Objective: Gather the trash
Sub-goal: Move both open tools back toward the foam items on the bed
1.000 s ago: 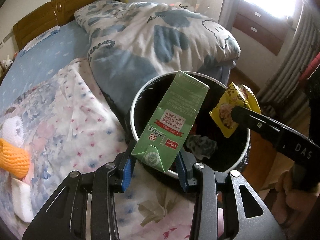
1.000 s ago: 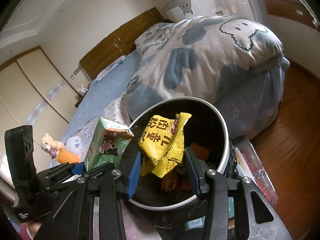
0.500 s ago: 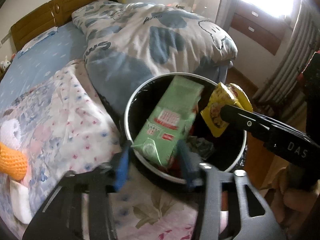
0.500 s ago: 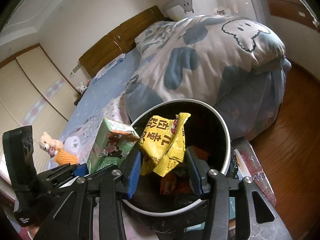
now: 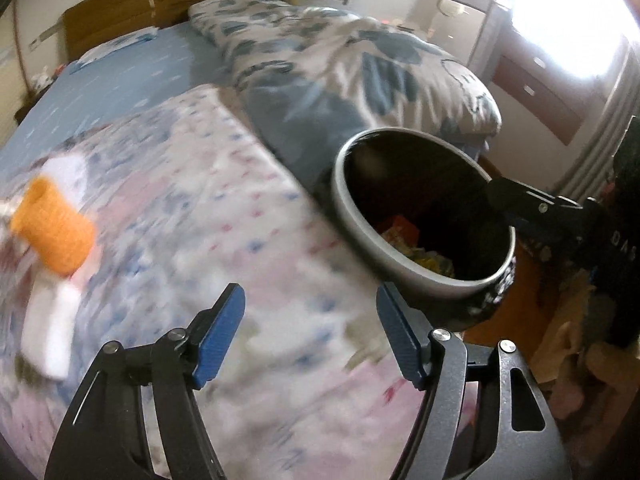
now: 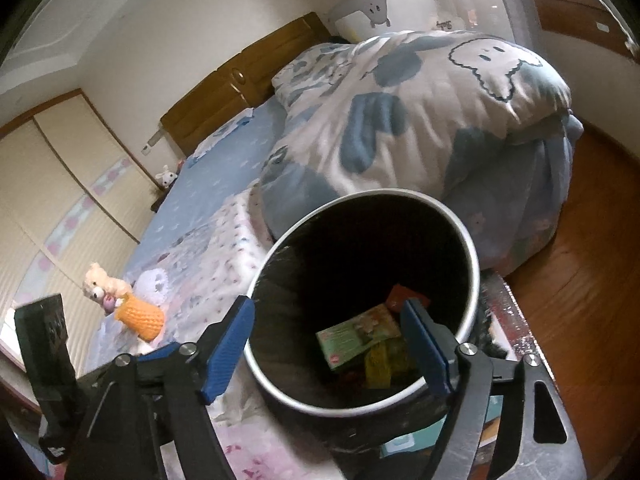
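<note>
The round black trash bin with a silver rim point(image 6: 472, 276) stands beside the bed; it also shows in the left wrist view point(image 5: 340, 196). Inside it lie the green carton point(image 6: 356, 336) and the yellow snack wrapper point(image 6: 378, 368). My right gripper point(image 6: 332, 344) is open and empty, just above the bin's near rim. My left gripper point(image 5: 310, 330) is open and empty over the floral bedspread point(image 5: 200, 220), left of the bin. The right gripper's finger point(image 5: 532, 204) reaches over the bin from the right.
A folded blue-and-white duvet point(image 6: 420, 120) lies on the bed behind the bin. An orange knitted item point(image 5: 52, 232) and a plush toy point(image 6: 100, 284) lie on the bedspread to the left. Wooden floor point(image 6: 592, 280) is on the right.
Both grippers opened. The green carton and the yellow wrapper dropped into the bin. My left gripper swung left, away from the bin, over the bedspread.
</note>
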